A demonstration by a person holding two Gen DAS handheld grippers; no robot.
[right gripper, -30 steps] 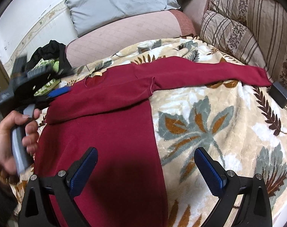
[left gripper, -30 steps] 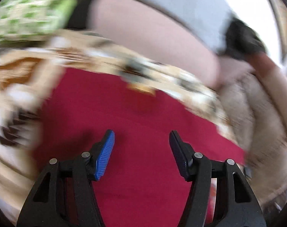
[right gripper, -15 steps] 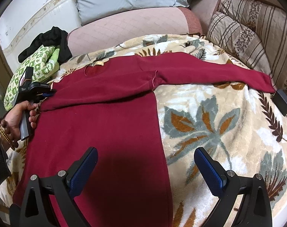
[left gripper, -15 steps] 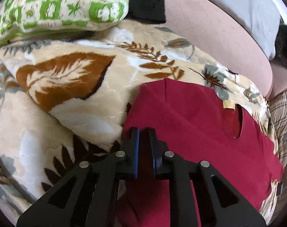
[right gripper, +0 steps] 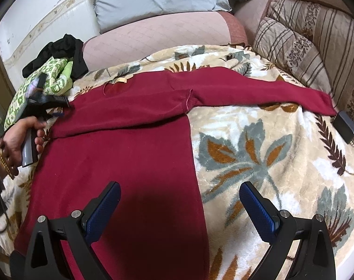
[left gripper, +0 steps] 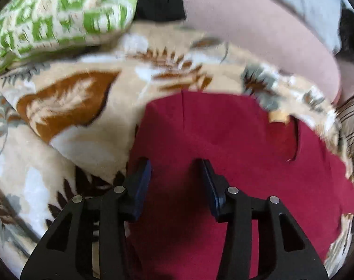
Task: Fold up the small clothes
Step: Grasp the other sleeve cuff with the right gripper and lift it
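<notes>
Fingers on my left gripper (left gripper: 174, 175) stand part-way apart, having just been opening, with the red garment (left gripper: 235, 154) under the gap but nothing pinched between the blue pads (left gripper: 143, 182). From the left wrist view I see that gripper poised over the garment's left shoulder edge, close to the blanket's (left gripper: 67, 126) left side, where a green patterned cushion (left gripper: 50, 16) sits at the far left corner with a black cloth (left gripper: 160, 2) beside it. In the right wrist view my left hand (right gripper: 18, 140) wraps the grey handle at the blanket's left edge, the gripper's tip just beside the folded-over left sleeve. The garment lies flat along the left half of the blanket, its body running down toward the near edge, the neck label (right gripper: 120, 80) near the far edge, one sleeve folded across the chest. Its other sleeve (right gripper: 265, 91) stretches straight out toward the right edge, ending just beside a dark flat object (right gripper: 345, 127). My right gripper (right gripper: 179, 207) hangs with its fingers spread wide and empty, the left one above the garment's body, the right one above bare blanket. Striped cushions (right gripper: 293, 46) line the far right corner.
</notes>
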